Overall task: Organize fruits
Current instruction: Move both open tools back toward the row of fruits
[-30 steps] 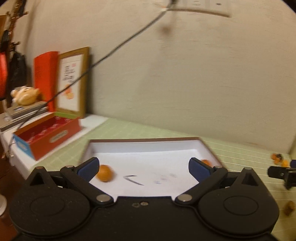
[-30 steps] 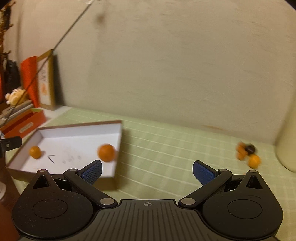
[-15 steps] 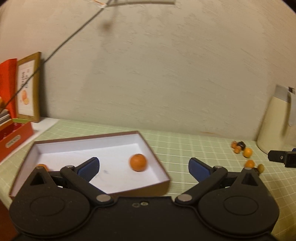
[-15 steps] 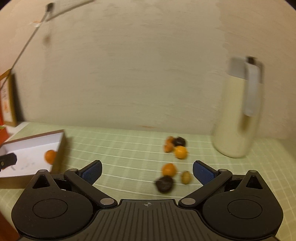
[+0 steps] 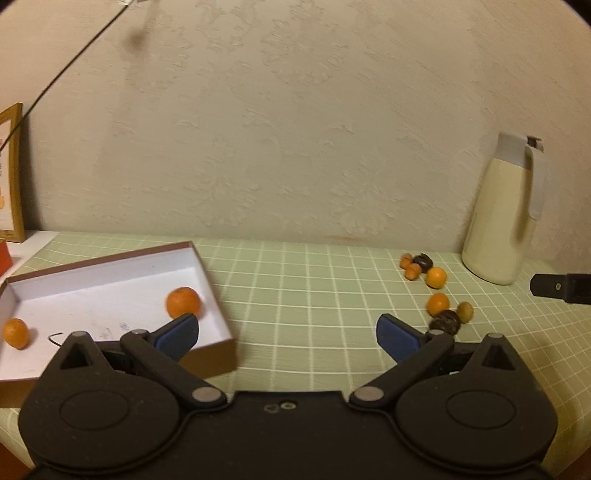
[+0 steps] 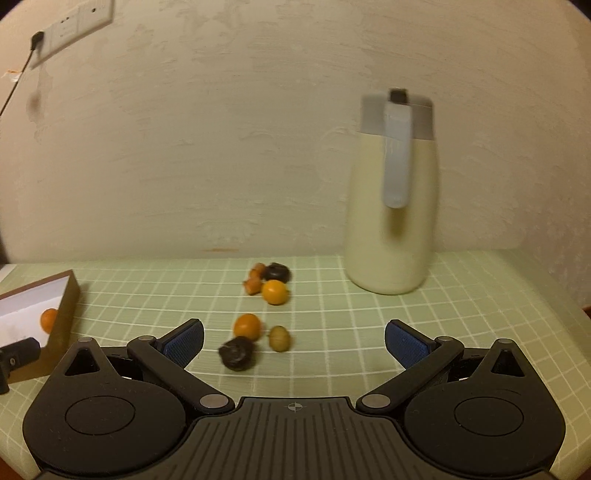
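Note:
A shallow white box with brown sides (image 5: 218, 295) lies on the green checked cloth at the left and holds two orange fruits (image 5: 183, 302) (image 5: 15, 333). Several loose fruits lie to the right: an orange one (image 6: 247, 325), a dark one (image 6: 238, 353), an olive one (image 6: 279, 338), and farther back another orange one (image 6: 275, 291), a dark one (image 6: 276, 272) and small brown ones (image 6: 254, 280). My left gripper (image 5: 288, 334) is open and empty beside the box. My right gripper (image 6: 294, 341) is open and empty just in front of the near fruits.
A cream jug with a grey lid and handle (image 6: 395, 206) stands at the back right by the wall. A framed picture (image 5: 13, 177) leans at the far left. A wall socket with a cable (image 6: 70, 26) is at upper left. The box edge (image 6: 66, 314) shows at left.
Both grippers have swung to the right, away from the box and toward the loose fruits and the jug. Both stay open and empty.

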